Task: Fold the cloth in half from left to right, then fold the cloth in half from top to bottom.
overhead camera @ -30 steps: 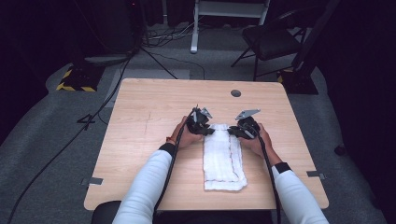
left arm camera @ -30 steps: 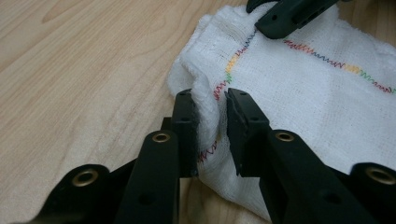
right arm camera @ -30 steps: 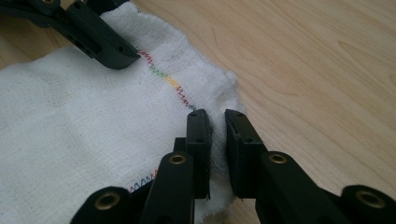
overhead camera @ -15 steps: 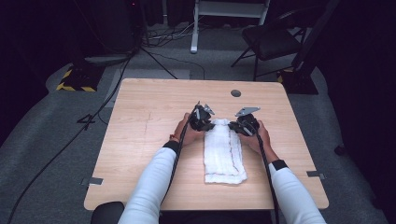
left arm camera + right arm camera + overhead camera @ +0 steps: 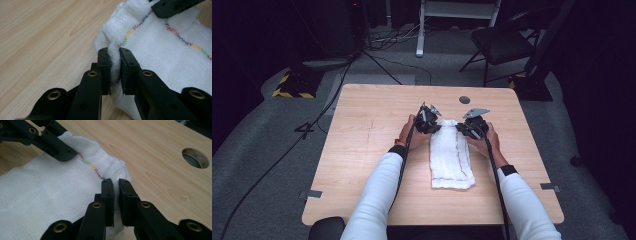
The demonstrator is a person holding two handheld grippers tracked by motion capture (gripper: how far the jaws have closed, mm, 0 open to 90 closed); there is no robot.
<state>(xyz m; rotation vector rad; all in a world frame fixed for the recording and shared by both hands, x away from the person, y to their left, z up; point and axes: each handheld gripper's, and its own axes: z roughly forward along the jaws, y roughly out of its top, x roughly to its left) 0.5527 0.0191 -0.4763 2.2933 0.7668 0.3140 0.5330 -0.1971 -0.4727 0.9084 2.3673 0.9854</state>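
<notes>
Since a second ago I have carried both grippers and the far end of the white cloth away from me up the table, so the folded strip now lies longer and flatter behind the jaws. My left gripper is clamped on the cloth's far left corner: its two black jaws stand nearly together with a bunched fold of white weave and a bit of the coloured zigzag stitching pinched between them. My right gripper is likewise closed on the cloth, at the far right corner, with a thin edge of fabric caught between its jaws. From the high view, the left gripper and right gripper sit just either side of the cloth's far end, near each other, and the rest of the cloth trails back from them toward my body, flat on the wood. Beyond the right gripper, well apart from the cloth, is a round hole in the tabletop.
</notes>
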